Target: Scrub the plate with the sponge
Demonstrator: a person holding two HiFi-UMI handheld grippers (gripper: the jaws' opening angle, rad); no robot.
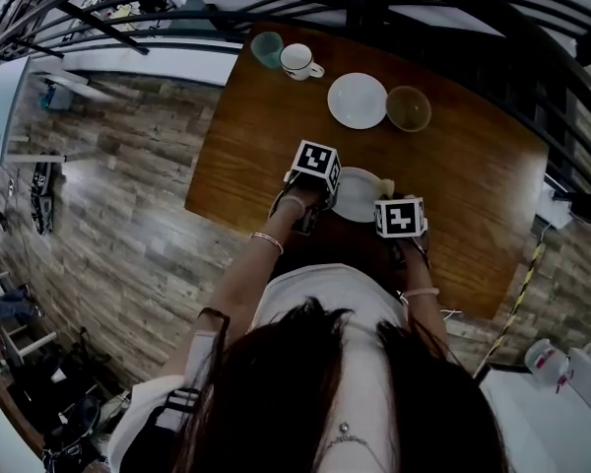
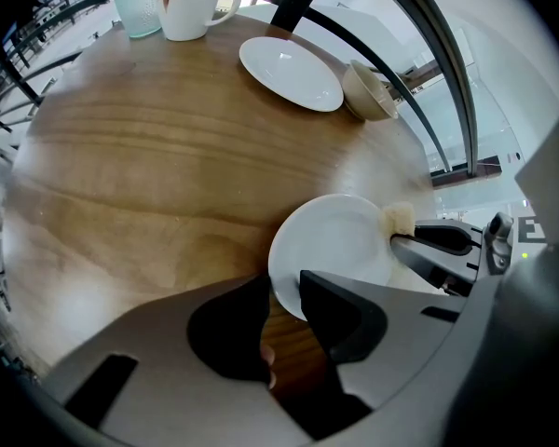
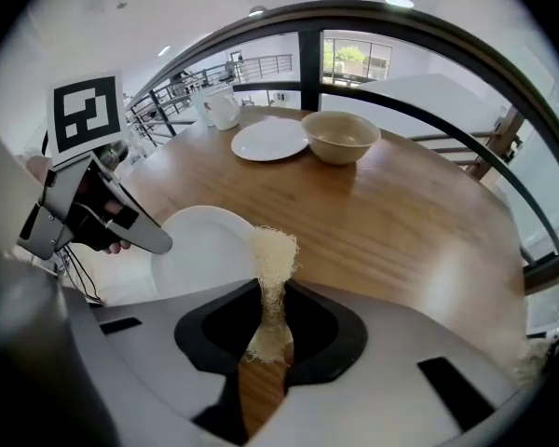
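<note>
Low in the right gripper view, our right gripper [image 3: 273, 296] pinches a pale yellow fibrous sponge [image 3: 273, 252] upright, its tip at the right rim of the round white plate [image 3: 200, 245]. We judge the scrubbing stroke runs leftward across the plate, toward our left gripper [image 2: 284, 289] clamped on its rim.

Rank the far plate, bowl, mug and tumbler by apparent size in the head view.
1. far plate
2. bowl
3. mug and tumbler: they look about alike, so I won't rank them.
</note>
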